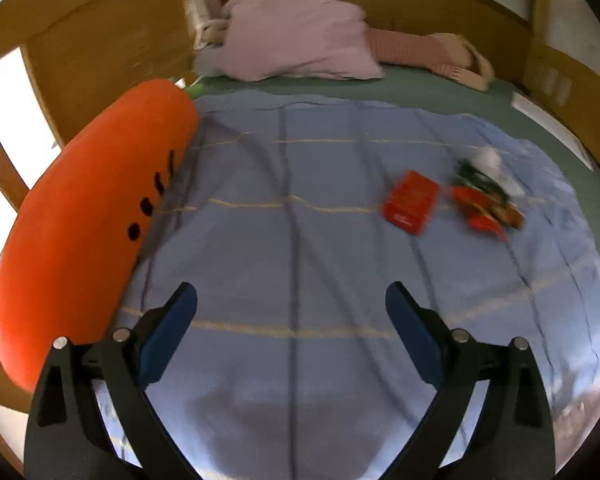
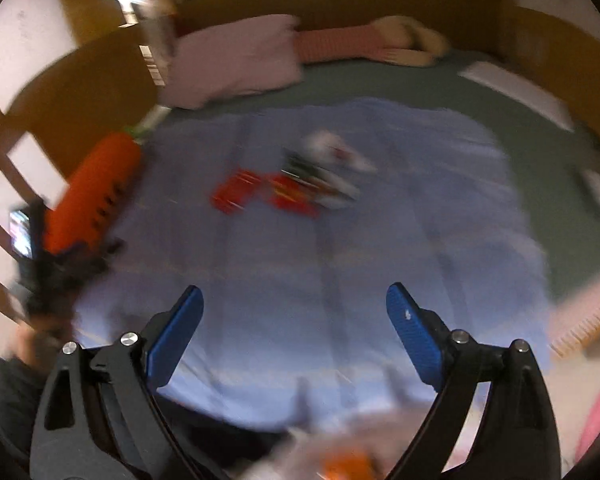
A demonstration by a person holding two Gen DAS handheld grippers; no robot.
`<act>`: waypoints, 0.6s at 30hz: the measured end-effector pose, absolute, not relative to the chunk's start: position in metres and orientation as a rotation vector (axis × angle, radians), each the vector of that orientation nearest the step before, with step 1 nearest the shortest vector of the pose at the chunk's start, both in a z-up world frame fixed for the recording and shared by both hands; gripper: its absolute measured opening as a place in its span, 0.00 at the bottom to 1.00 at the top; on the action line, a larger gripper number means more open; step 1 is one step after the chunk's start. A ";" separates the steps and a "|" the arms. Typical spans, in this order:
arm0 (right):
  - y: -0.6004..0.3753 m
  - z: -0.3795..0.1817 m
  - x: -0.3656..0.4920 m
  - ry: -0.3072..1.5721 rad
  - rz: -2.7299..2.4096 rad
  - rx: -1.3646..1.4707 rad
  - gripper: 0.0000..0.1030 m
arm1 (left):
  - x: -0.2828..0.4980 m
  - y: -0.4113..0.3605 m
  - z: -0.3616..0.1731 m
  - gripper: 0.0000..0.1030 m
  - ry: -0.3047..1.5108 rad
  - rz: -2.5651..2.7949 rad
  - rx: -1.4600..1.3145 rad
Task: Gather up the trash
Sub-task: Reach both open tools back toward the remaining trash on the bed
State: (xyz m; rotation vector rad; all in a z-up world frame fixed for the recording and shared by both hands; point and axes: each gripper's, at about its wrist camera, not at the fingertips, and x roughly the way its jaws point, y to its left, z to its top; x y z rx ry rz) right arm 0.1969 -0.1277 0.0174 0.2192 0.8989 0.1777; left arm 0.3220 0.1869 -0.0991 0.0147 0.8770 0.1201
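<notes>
Trash lies on a blue blanket (image 1: pixel 292 240) on a bed: a flat red packet (image 1: pixel 410 202), a crumpled red and green wrapper (image 1: pixel 484 200) and a white scrap (image 1: pixel 488 160) beside it. The right wrist view shows the same red packet (image 2: pixel 238 192), wrapper (image 2: pixel 300 192) and white scrap (image 2: pixel 336 150), blurred. My left gripper (image 1: pixel 292 300) is open and empty, well short of the trash. My right gripper (image 2: pixel 294 300) is open and empty, also short of it.
A large orange carrot plush (image 1: pixel 88 220) lies along the blanket's left side. A pink pillow (image 1: pixel 300 38) and a striped soft toy (image 1: pixel 428 52) lie at the head. A wooden bed frame (image 1: pixel 80 40) rings the bed. The left hand's gripper (image 2: pixel 48 268) shows in the right wrist view.
</notes>
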 end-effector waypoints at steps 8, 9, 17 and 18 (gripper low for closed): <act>-0.017 -0.071 0.397 1.058 0.226 0.356 0.88 | 0.319 0.260 -0.105 0.93 0.894 0.254 -0.178; -0.015 -0.093 0.424 1.081 0.172 0.429 0.88 | 0.318 0.265 -0.104 0.93 0.890 0.265 -0.180; 0.006 -0.149 0.460 1.116 0.009 0.359 0.66 | 0.318 0.286 -0.103 0.93 0.917 0.293 -0.270; 0.013 -0.148 0.452 1.133 0.077 0.363 0.66 | 0.316 0.288 -0.100 0.93 0.905 0.299 -0.284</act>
